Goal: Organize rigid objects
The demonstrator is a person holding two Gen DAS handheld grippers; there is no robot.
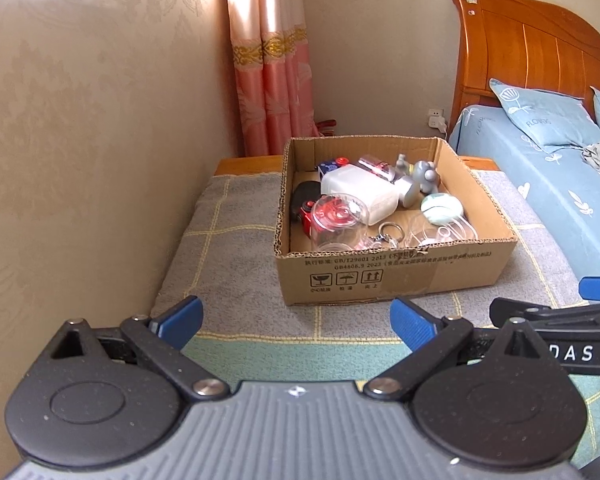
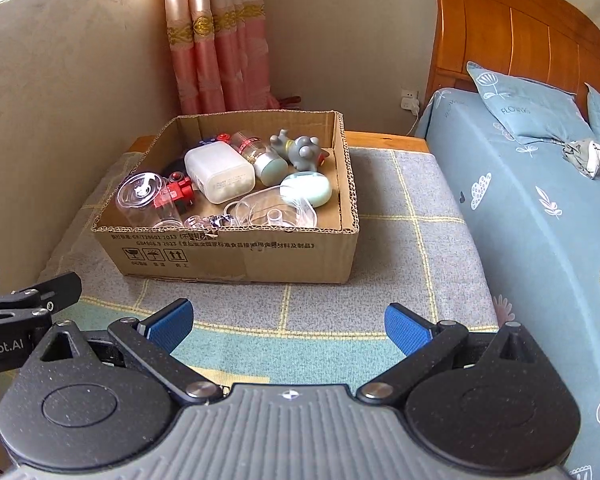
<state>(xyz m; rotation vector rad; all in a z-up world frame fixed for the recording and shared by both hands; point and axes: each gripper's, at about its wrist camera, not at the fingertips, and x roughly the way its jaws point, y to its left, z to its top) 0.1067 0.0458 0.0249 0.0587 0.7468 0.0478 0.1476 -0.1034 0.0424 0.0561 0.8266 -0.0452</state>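
Left wrist view shows the left tool at the bottom of the frame, its blue pads spread wide and pinching nothing. The box sits above it, at mid-frame and a little right of center, on the grey checked cloth covering the bench. Inside lie the rigid objects, among them a white case, a clear cup and a grey toy.

In the right wrist view the right tool is equally spread and empty, and the box lies above and left of center, its long side running across the frame.

Both tools are well apart from the box. The cup sits in the box's lower left corner, so the left tool looks the likelier pick for it.
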